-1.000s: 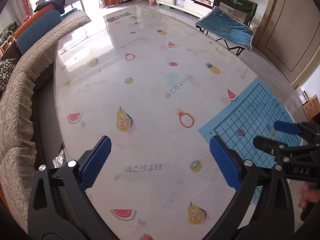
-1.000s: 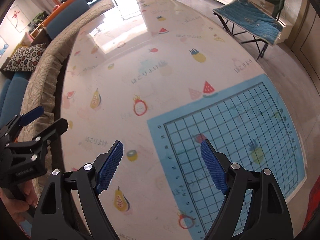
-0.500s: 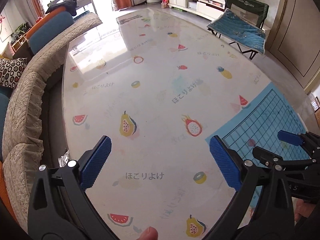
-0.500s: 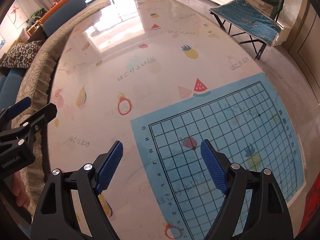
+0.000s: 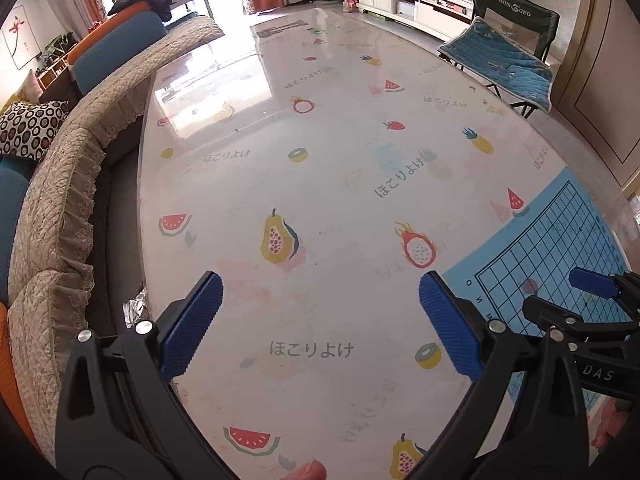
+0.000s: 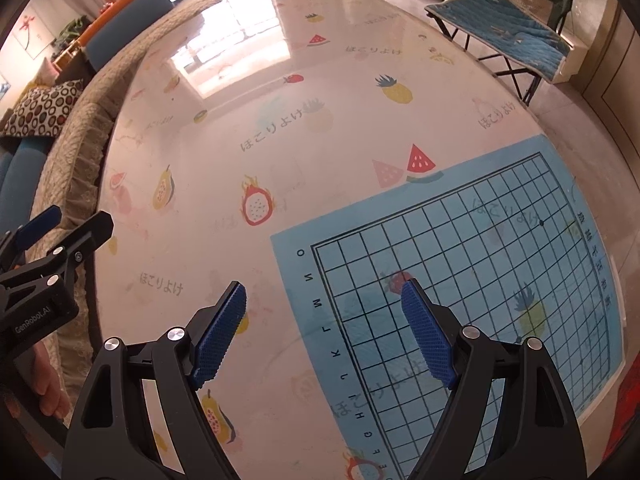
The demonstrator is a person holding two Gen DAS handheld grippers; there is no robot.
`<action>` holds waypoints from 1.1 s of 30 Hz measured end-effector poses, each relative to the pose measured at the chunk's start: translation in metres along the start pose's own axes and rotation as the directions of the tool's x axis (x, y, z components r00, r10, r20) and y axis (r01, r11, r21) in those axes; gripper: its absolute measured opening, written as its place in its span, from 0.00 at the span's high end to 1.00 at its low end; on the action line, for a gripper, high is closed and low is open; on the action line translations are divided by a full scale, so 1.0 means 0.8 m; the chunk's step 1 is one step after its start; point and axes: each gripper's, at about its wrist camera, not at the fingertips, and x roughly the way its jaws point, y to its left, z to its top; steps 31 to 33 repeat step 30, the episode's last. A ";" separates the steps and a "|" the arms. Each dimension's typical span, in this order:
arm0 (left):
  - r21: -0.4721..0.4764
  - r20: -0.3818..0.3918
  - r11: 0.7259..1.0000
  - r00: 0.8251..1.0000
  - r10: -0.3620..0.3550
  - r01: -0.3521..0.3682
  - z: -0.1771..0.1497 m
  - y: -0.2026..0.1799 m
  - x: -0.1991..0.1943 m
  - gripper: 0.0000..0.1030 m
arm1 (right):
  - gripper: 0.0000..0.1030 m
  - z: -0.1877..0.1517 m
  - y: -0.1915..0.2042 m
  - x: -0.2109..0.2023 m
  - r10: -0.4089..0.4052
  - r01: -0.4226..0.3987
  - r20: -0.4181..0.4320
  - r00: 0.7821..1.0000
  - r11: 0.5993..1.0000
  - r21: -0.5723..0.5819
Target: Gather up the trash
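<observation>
Fruit-print table [image 5: 320,184] beneath left gripper [image 5: 320,324] and right gripper [image 6: 324,332], fingers wide apart, empty.

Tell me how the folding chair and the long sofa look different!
The folding chair has thin black crossed legs and a dark green back; the sofa is long, low and curves along the table's edge. The chair's seat holds a blue quilted pad; the sofa wears a beige quilted cover with lace trim. The sofa has cushions, one with circles; the chair has none. Both stand beside the table.
</observation>
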 end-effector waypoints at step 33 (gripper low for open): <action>0.019 0.030 0.990 0.990 -0.141 0.140 0.007 -0.030 -0.016 0.07 | 0.23 0.011 -0.040 -0.029 -0.017 0.017 0.050 0.999 1.000 0.018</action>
